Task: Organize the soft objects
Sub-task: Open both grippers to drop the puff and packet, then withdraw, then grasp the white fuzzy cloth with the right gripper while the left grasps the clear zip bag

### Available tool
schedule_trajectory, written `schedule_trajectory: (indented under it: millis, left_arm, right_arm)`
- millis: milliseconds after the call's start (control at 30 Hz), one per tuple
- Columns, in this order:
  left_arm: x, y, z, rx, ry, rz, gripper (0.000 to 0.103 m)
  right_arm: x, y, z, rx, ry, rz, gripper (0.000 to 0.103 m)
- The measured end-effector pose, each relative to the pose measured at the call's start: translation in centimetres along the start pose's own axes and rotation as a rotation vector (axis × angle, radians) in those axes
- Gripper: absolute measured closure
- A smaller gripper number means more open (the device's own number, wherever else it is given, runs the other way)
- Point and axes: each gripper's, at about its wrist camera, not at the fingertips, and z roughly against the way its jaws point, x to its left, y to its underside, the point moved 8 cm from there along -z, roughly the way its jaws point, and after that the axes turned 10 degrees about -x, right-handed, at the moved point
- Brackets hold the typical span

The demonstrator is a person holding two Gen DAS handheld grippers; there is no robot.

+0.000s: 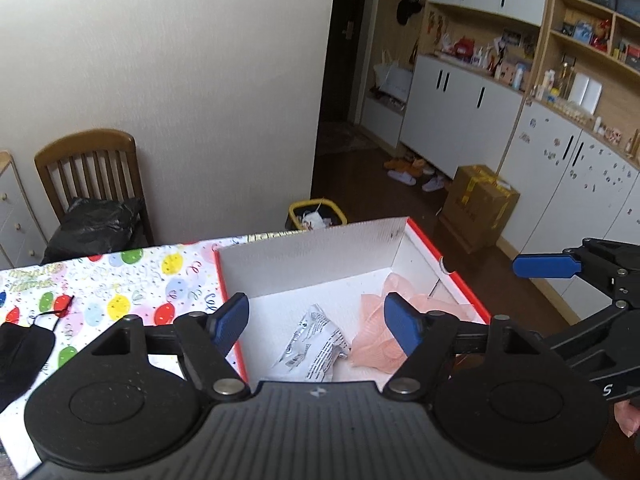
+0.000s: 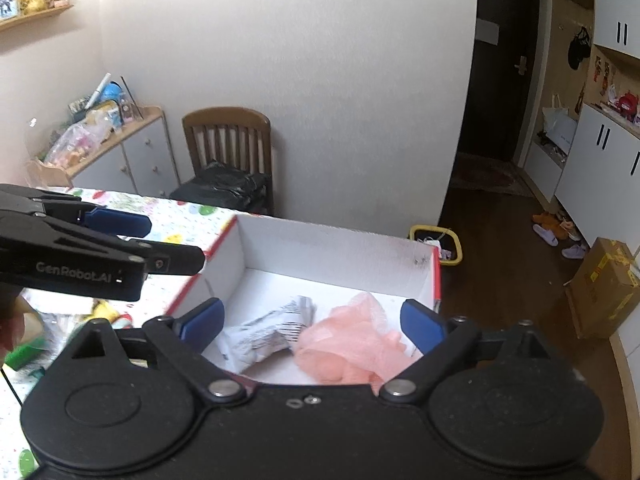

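Observation:
A white cardboard box with a red rim stands on the table's right end. Inside it lie a pink mesh puff and a crumpled white printed packet. My left gripper hovers open over the box's near left side, holding nothing. My right gripper is open above the box too, with both items below it and nothing held. A black face mask lies on the balloon-print tablecloth to the left. Each gripper shows at the edge of the other's view.
A wooden chair with a black bag on it stands beyond the table by the wall. A yellow bin sits just past the box. A brown carton and slippers are on the floor at right. Toys clutter the table's left.

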Motion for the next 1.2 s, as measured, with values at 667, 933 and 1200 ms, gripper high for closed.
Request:
schedule_trajectory:
  millis: [667,933,1200]
  left_arm:
    - [5.2,4.4,9.4,-0.094,0.027,0.026,0.002]
    - [8.0,8.2,11.7,-0.119,-0.013,0.054,0.000]
    - [10.7,12.7,13.3,-0.111,-0.099,0.101,0.000]
  right_arm:
    - [8.2,2.3,4.3,-0.033,-0.048,-0.061,0.000]
    - [11.5,5.2,3.8,0.011,-0.088,-0.066,0.000]
    - [14.1,8.3,2.7,0.055,-0.107,-0.037,0.000]
